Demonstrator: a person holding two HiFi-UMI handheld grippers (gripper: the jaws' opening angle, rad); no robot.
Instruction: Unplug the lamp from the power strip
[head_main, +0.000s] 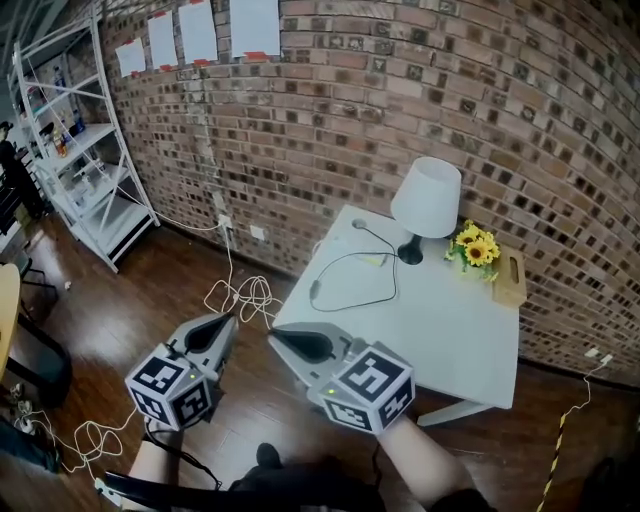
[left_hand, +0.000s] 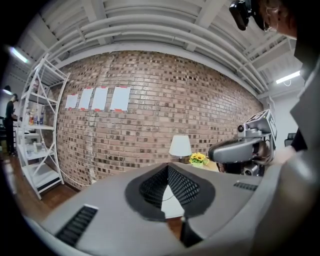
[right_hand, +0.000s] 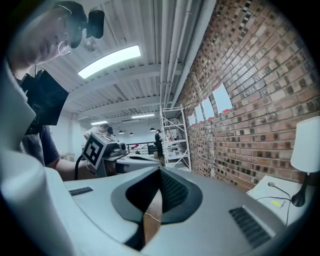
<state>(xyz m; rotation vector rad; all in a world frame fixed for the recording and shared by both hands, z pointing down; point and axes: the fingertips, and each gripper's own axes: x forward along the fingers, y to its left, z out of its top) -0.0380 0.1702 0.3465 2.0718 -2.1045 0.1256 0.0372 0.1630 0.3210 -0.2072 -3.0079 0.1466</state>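
Jaws pressed together on left gripper (head_main: 226, 320), right gripper (head_main: 275, 336), both empty, beside table (head_main: 450, 340) corner

No words, numbers or brand names can be read in any view. At the upper left of the head view, four white sheets of paper (head_main: 197, 30) hang on the brick wall (head_main: 420, 100). Any print on them is too small to make out, and they look equally blank in the left gripper view. The marker cubes (head_main: 172, 388) on the left gripper (head_main: 226, 322) and the right gripper (head_main: 274, 337), at the bottom of the frame, carry black-and-white square patterns, not letters or digits.
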